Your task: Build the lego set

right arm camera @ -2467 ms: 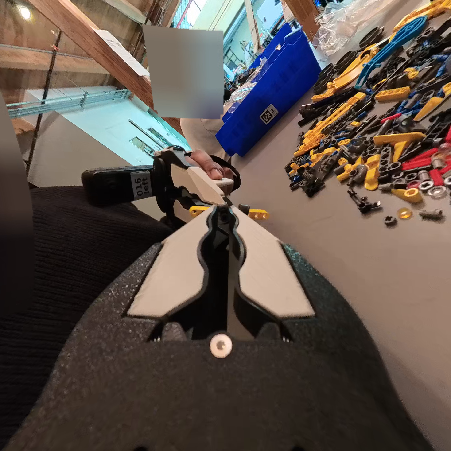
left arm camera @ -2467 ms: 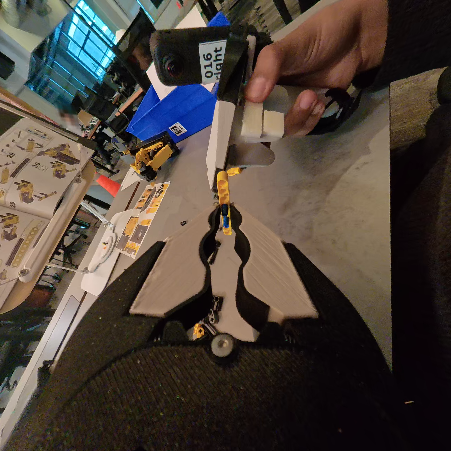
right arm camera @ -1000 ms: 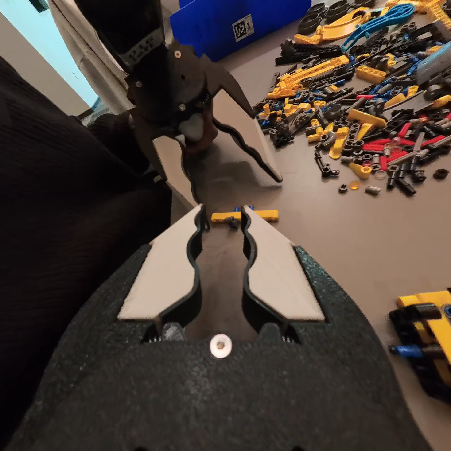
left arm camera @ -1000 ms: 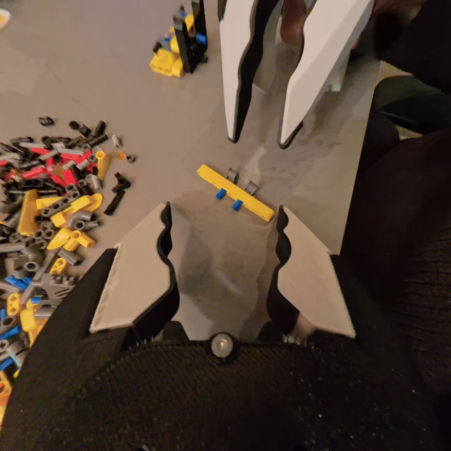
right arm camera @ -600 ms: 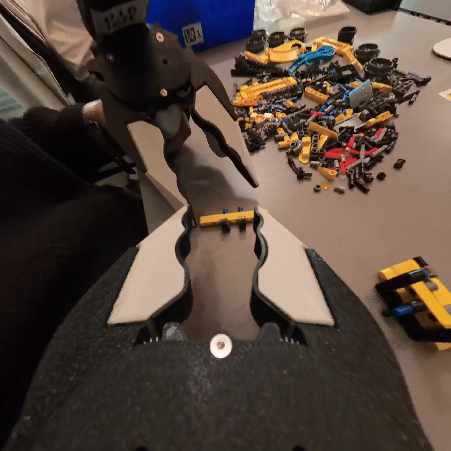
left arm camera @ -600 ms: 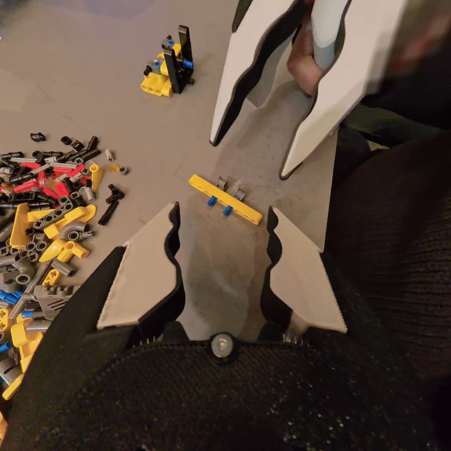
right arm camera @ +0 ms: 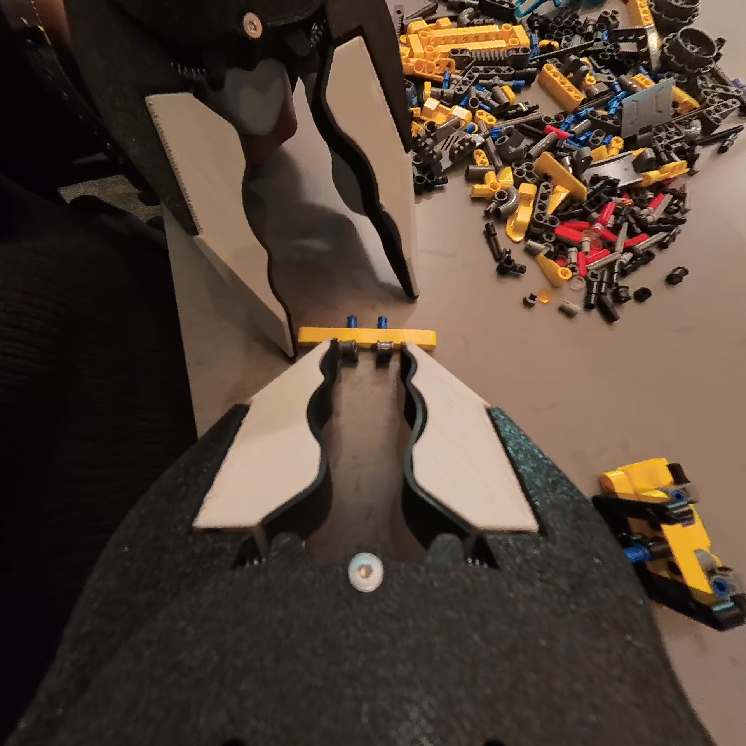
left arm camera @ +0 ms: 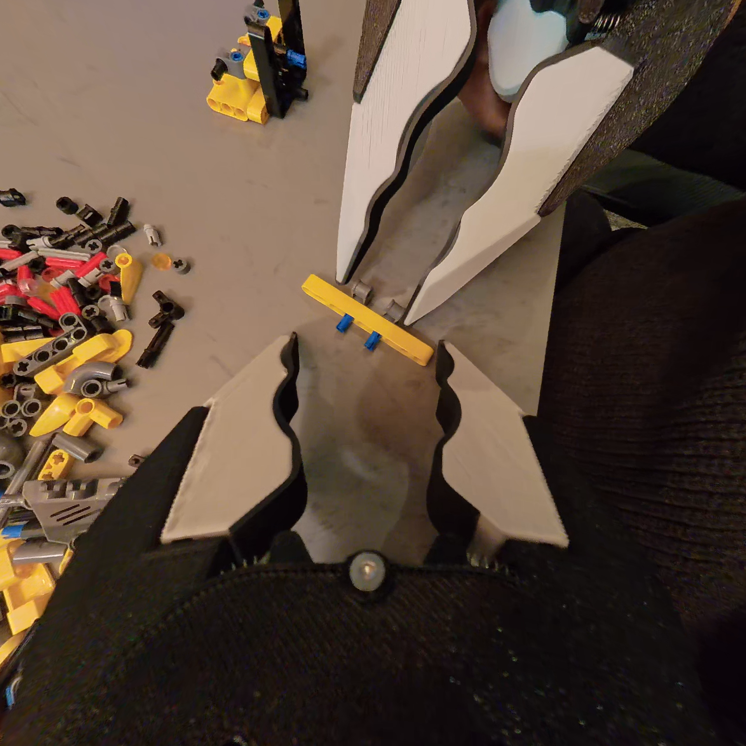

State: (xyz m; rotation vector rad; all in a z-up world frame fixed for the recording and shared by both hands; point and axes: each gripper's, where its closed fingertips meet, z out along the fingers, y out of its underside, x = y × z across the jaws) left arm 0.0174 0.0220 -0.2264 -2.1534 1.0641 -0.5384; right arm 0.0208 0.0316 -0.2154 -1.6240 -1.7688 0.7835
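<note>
Right gripper [right arm camera: 366, 347] half-open astride 2 grey pins on yellow beam [right arm camera: 415, 336], left gripper [left arm camera: 365, 343] wide open (empty), just beside it

Yellow beam [left arm camera: 365, 323] on the grey-brown table [left arm camera: 202, 161], two blue pins [left arm camera: 345, 323] poking out one side, two grey connectors [left arm camera: 362, 291] on the other. The left gripper [left arm camera: 365, 349] shows pale grey finger plates edged in black on a speckled black body; the right gripper [right arm camera: 366, 347] wears the same colours. The loose pile of parts [right arm camera: 565, 161] is a jumble of yellow, black, grey, red and blue. The small built piece [left arm camera: 258, 76] is yellow and black with blue pins.
</note>
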